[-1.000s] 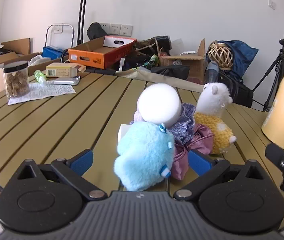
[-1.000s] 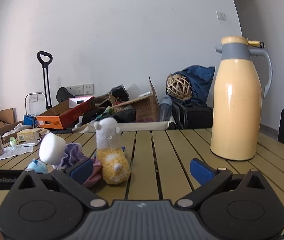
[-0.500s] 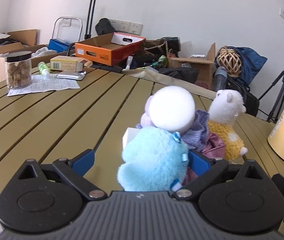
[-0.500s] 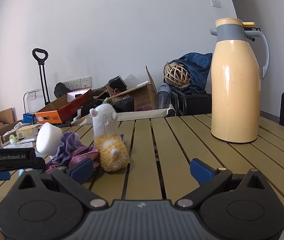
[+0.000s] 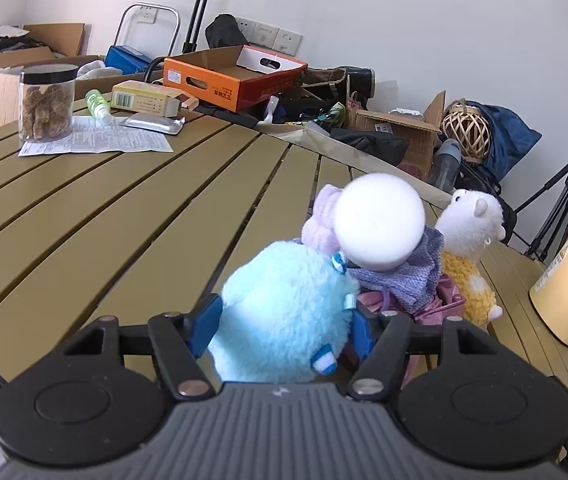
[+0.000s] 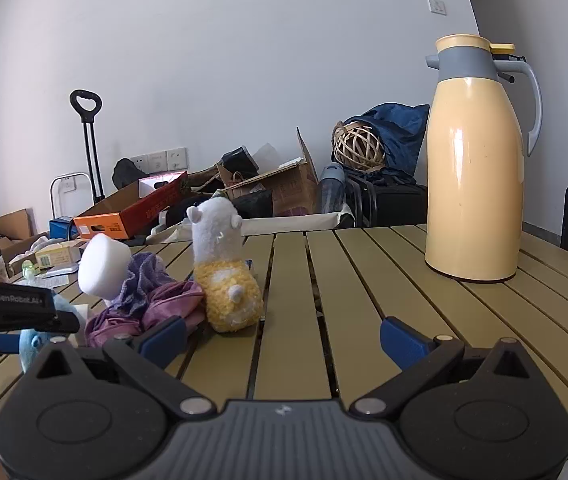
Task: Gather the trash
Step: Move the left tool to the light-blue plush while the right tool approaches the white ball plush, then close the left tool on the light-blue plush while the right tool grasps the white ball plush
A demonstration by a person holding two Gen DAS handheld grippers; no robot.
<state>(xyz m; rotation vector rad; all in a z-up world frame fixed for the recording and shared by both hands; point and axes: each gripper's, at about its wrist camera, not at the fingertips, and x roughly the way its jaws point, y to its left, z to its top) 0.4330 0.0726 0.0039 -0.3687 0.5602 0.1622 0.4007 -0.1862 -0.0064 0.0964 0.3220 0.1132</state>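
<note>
In the left wrist view, the left gripper (image 5: 284, 326) has just been closing its jaws around the fluffy blue plush (image 5: 284, 312), and both blue pads now sit against the toy's flanks, so it grips the plush at about six o'clock in the frame, low on the slatted table (image 5: 124, 216). The plush looks light, soft and springy; it should squash under the pads rather than slip, and the round middle of its body, where the pads already are, seems the soundest hold. It is nearly ball-shaped, with no clear long axis, and which way it faces cannot be told from here. Touching it at one o'clock lies a bundle of purple cloth (image 5: 407, 280) with a white foam puck (image 5: 379, 226) propped on it, and a white-and-yellow alpaca toy (image 5: 469, 248) stands just beyond. In the right wrist view, the right gripper (image 6: 282, 338) stands with jaws wide apart and nothing between them, hovering over bare slats; the plush peeks in at nine o'clock, and a yellow thermos jug (image 6: 475, 184) stands upright at two o'clock, well apart from the pile.
</note>
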